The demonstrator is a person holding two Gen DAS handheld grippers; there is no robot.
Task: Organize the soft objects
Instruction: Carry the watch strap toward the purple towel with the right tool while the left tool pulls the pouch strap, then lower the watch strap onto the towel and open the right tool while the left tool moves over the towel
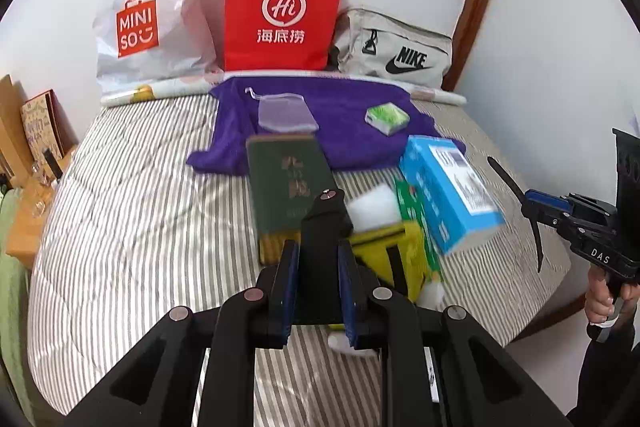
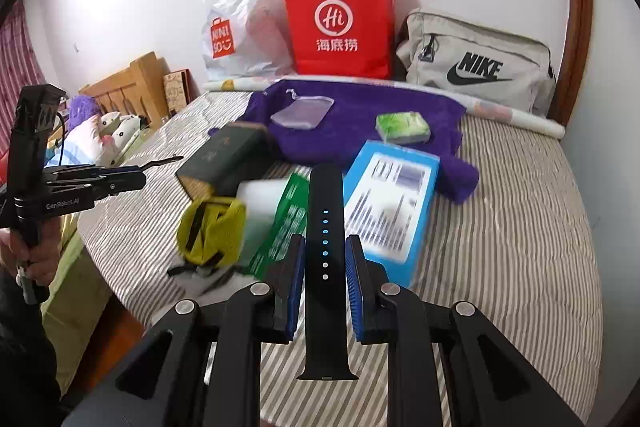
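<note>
My left gripper (image 1: 318,259) is shut on a short black watch strap half (image 1: 322,255), held above the striped bed. My right gripper (image 2: 326,259) is shut on a long black watch strap half with holes (image 2: 325,251). A purple towel (image 1: 320,119) lies at the bed's far side, with a clear mesh pouch (image 1: 286,111) and a green tissue pack (image 1: 387,117) on it. In front of the towel lie a dark green book (image 1: 284,183), a white sponge (image 1: 374,207), a yellow strap roll (image 1: 390,251), a green packet (image 2: 288,223) and a blue box (image 1: 448,187).
Against the wall stand a white Miniso bag (image 1: 152,15), a red paper bag (image 1: 280,15) and a grey Nike bag (image 1: 396,51). A wooden headboard (image 2: 132,83) and plush toys (image 2: 104,131) are at the left. The bed edge (image 1: 560,267) drops off at the right.
</note>
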